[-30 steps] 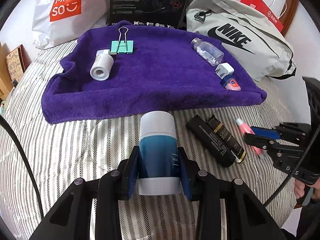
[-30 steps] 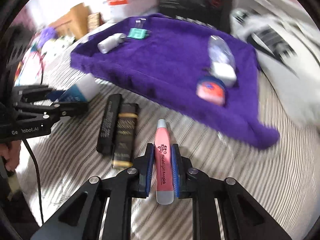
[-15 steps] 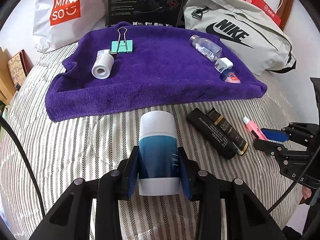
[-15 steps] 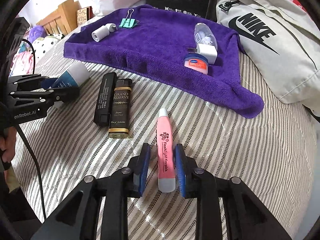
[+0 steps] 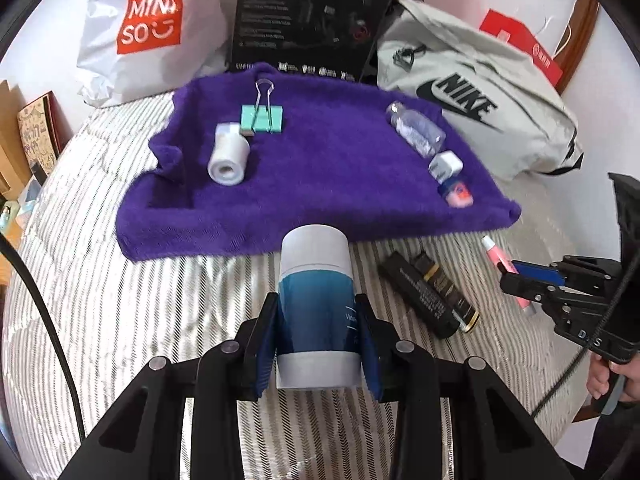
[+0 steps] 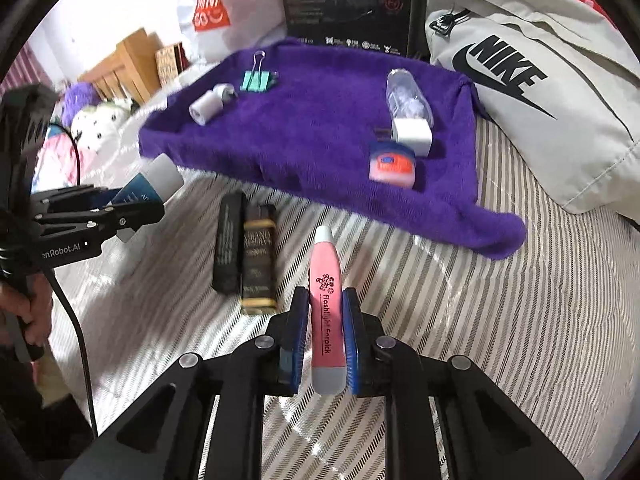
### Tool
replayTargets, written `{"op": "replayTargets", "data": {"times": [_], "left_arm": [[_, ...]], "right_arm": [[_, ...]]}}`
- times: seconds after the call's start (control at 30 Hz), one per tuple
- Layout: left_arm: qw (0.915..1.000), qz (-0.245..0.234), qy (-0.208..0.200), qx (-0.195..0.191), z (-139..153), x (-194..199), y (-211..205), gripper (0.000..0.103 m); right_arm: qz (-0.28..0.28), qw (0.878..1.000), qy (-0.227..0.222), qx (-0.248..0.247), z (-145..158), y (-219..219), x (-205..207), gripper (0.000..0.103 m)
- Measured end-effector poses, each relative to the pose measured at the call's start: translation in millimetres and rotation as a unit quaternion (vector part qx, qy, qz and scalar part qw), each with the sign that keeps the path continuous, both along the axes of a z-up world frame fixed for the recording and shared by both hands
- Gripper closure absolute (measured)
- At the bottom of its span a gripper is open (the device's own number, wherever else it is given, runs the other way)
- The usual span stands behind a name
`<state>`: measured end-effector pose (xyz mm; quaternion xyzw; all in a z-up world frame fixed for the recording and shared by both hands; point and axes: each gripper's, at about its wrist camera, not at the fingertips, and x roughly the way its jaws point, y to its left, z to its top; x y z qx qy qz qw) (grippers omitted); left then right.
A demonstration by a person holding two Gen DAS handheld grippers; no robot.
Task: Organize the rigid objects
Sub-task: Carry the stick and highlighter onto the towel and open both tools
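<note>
— Both loaded?
— Yes. The left gripper (image 5: 318, 334) is clamped on the blue tube (image 5: 316, 304), the right gripper (image 6: 326, 340) on the pink pen (image 6: 327, 300). Each thing's long axis runs along the fingers, tip forward.
— And the towel (image 5: 320, 176)?
— Straight ahead of both. The left looks nearer its front edge. Two black boxes (image 6: 246, 252) lie on the bed between the grippers.

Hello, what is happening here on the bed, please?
A person is sorting small things with two handheld grippers. The left gripper is shut on a blue and white tube, and the right gripper is shut on a pink flashlight earpick. Two dark boxes lie on the striped bedcover. A binder clip, a clear bottle and other items lie on the purple towel.
</note>
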<state>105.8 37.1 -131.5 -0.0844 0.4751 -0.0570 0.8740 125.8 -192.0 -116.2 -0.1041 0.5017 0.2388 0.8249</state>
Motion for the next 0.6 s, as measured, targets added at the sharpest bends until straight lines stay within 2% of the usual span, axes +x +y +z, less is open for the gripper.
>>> {"op": "replayTargets", "data": {"times": [0.27,0.6], "left_arm": [[0.9998,0.006,-0.019,-0.009,20,16,10,0.069],[0.9997,0.0,-0.018,-0.014,27,50,17,0.069]], "right_arm": [[-0.011,1.0,-0.006,0.025,21,3,24,0.086],[-0.02,0.999,-0.024,0.029,35,21,64,0.086]]}}
